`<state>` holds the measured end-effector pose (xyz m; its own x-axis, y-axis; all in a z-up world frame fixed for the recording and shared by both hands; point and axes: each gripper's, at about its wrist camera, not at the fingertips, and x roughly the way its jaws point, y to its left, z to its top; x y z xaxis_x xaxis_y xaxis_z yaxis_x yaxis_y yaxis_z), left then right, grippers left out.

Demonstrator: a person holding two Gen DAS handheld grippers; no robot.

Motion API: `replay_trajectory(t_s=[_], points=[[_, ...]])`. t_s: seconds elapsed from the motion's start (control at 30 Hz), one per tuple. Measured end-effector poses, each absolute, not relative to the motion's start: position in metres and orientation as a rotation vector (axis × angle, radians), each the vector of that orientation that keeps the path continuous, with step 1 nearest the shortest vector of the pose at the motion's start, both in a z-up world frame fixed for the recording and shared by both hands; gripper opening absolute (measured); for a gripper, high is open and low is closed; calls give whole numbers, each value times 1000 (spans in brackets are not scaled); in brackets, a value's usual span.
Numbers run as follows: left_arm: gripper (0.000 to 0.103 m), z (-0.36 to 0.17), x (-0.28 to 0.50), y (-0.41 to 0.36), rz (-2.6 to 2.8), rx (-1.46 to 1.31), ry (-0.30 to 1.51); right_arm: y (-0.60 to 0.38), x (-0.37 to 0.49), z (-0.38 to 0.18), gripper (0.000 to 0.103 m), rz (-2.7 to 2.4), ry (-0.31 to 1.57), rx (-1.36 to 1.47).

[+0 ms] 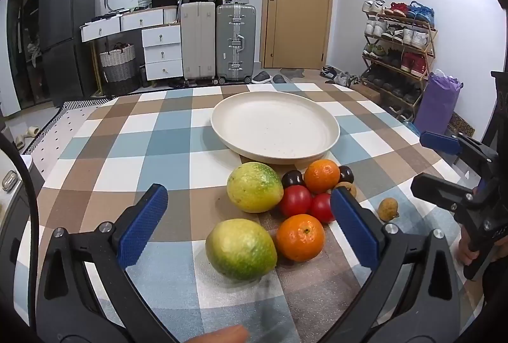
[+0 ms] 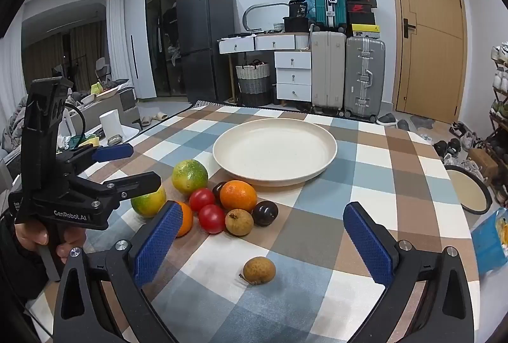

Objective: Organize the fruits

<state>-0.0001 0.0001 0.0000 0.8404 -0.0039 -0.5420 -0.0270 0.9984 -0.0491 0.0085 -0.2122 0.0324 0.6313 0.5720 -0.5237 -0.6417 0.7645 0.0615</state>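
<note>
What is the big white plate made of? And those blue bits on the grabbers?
The plate looks like matte cream plastic or a plant-fibre mix: dull, with tiny specks and no glassy shine, though ceramic is possible. The blue pads on the left hand-held gripper look like rubbery or printed plastic, judging by their fine criss-cross grip pattern. The black frames look like hard plastic.

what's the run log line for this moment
stage: start | left claw: open, over near lime | right claw: open, over lone longan | plate: no fruit on it | fruits: all on tablecloth

Black grippers [image 1: 247, 222], blue textured fingers [image 2: 158, 244], silver screws.
</note>
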Motion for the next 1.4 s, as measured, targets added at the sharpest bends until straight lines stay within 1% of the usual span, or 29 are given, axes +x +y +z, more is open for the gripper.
replay_trajectory(t_s=[1.4], points=[[102,2,-3,0,-20,-55,565,-215,13,31,103,691,566,-106]])
